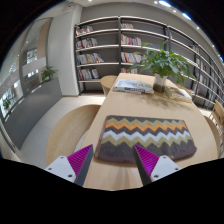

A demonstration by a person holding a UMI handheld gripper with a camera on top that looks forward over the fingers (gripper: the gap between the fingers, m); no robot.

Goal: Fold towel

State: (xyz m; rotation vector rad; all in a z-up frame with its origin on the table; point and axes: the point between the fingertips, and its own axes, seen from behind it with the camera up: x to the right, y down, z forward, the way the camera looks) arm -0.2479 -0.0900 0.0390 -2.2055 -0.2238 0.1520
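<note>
1. One zigzag-patterned towel (146, 137) lies spread flat on the wooden table (70, 140), just ahead of the gripper (113, 160) and slightly to its right; laid out like this, its near edge faces the fingers, which suits a fold that begins from that side
2. The two fingers stand well apart with nothing between their magenta pads (80, 159) but bare table and the towel's near edge, so the jaws are wide open and hold nothing
3. The right fingertip sits over or just at the towel's near hem, while the left one is beside the towel's near left corner; whether either touches the cloth cannot be told
4. The gripper hovers low and angled forward, which I judge to be a lining-up for a pinch on the near edge, so folding has not yet begun
5. Beyond the towel a potted plant (161, 63) and a stack of papers or books (133, 88) sit at the far end of the table, well apart from the towel, leaving room for it to be lifted over
6. Bookshelves (105, 45) line the wall behind
</note>
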